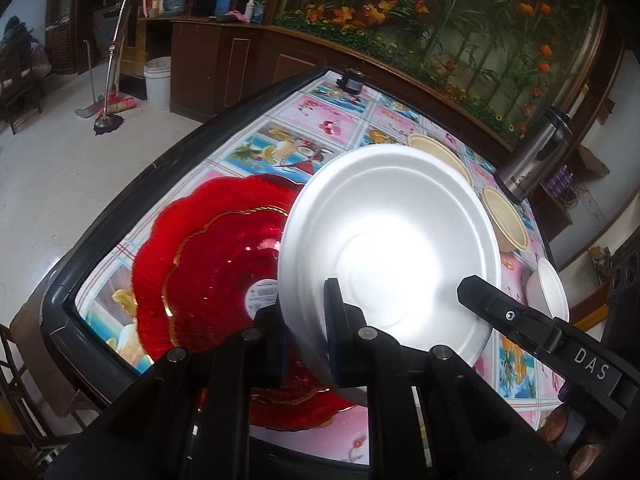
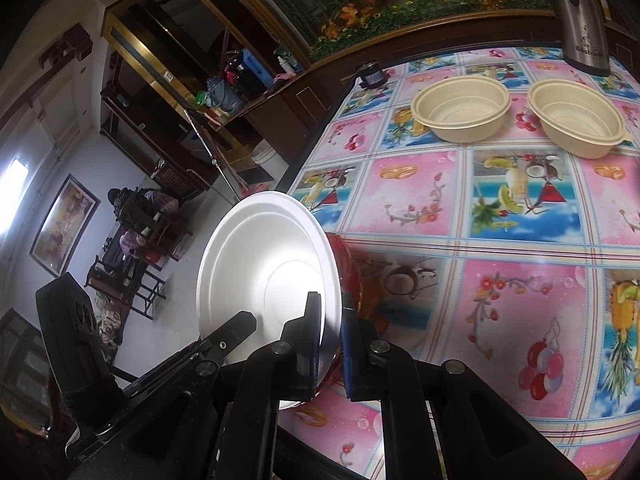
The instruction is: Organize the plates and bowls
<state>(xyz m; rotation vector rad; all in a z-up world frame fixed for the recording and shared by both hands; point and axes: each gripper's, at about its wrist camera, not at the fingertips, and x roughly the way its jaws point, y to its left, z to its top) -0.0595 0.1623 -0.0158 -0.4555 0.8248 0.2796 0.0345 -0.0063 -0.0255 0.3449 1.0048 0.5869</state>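
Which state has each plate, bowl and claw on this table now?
white plate: empty, tilted, lifted over the red plates, rim pinched by both claws.
left claw: shut on white plate.
right claw: shut on white plate.
red plates: stacked, lying flat on the table.
beige bowls: upright, empty, standing apart.
kettle: upright.

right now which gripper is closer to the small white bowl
Right. The right gripper grips the white plate at the rim beside the small white bowl; the left gripper grips its far rim, over the red plate.
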